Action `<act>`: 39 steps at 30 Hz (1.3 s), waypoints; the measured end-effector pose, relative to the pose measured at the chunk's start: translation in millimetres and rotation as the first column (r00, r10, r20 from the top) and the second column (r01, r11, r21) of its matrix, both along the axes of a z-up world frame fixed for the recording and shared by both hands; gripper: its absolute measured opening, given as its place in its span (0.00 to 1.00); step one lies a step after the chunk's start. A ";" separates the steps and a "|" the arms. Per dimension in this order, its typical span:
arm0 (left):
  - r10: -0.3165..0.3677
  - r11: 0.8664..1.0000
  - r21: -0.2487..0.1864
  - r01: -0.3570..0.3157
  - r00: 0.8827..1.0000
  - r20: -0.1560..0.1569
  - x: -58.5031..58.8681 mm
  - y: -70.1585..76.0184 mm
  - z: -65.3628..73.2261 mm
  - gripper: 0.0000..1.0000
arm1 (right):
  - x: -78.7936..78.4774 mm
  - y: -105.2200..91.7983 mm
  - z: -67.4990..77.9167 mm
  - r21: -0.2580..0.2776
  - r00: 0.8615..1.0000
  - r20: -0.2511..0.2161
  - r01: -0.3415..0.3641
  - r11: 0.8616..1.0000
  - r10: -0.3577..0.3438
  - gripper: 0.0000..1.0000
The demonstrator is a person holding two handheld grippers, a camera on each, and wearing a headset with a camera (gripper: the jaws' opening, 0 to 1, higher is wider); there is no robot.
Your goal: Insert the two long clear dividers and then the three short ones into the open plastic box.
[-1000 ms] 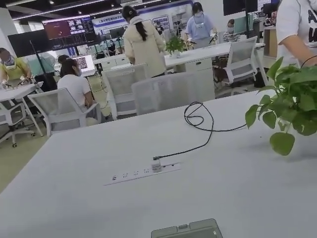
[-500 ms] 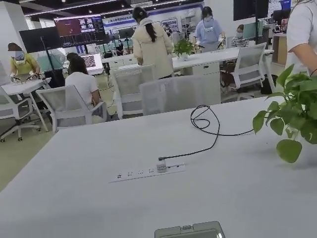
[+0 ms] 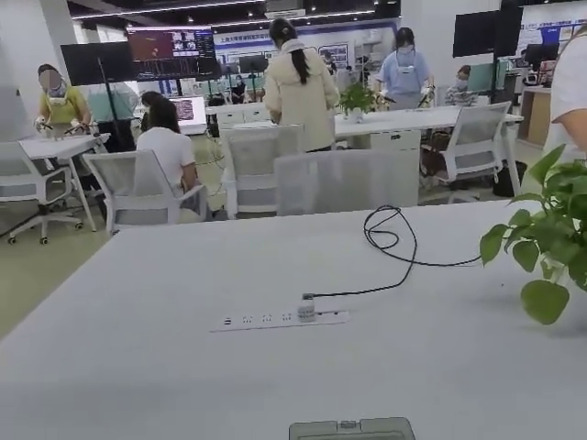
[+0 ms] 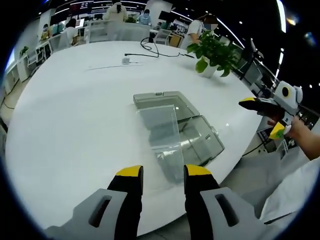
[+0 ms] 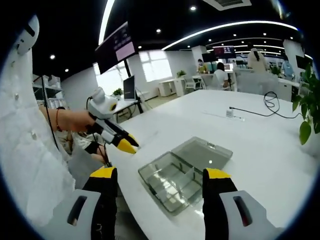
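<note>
The open clear plastic box (image 4: 200, 142) lies near the table's front edge, its lid (image 4: 160, 100) folded flat on the far side. A clear panel (image 4: 160, 132) shows over the box's near left part; I cannot tell whether it lies in the box or on it. The box (image 5: 170, 182) and lid (image 5: 205, 152) sit ahead of my right gripper (image 5: 160, 173), which is open and holds nothing. My left gripper (image 4: 164, 172) is also open, short of the box. In the head view, the lid's far edge (image 3: 353, 428) peeks in at the bottom.
A potted plant (image 3: 546, 243) stands at the right of the white table (image 3: 138, 348). A power strip (image 3: 280, 320) with a black cable (image 3: 394, 243) lies mid-table. Beyond the table are chairs, desks and several people. A hand holds the other gripper (image 4: 265, 117) off the table's edge.
The head camera has swung a little, shifting the whole picture. Nothing on the table has moved.
</note>
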State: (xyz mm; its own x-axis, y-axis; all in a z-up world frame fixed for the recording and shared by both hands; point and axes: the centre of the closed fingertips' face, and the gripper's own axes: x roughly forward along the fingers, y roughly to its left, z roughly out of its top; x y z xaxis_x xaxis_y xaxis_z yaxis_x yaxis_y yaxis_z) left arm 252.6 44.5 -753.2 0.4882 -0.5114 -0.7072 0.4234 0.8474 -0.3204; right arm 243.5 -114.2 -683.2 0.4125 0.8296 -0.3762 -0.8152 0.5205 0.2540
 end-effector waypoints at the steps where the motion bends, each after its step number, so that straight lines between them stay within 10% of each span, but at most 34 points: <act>1: -0.001 1.000 -0.015 0.001 1.000 0.007 -0.2 -3.5 2.9 0.30 | 0.9 3.4 2.7 0.012 1.000 -0.008 0.004 1.000 -0.004 0.67; 17: -0.057 0.974 -0.211 0.077 0.993 0.099 -8.9 -61.2 38.1 0.30 | 11.6 52.2 6.0 0.039 0.983 -0.146 0.117 0.992 -0.110 0.32; 39: -0.097 0.954 -0.266 0.135 0.984 0.151 -14.5 -79.3 48.6 0.30 | 8.9 69.7 -4.0 0.050 0.917 -0.327 0.257 0.965 -0.227 0.08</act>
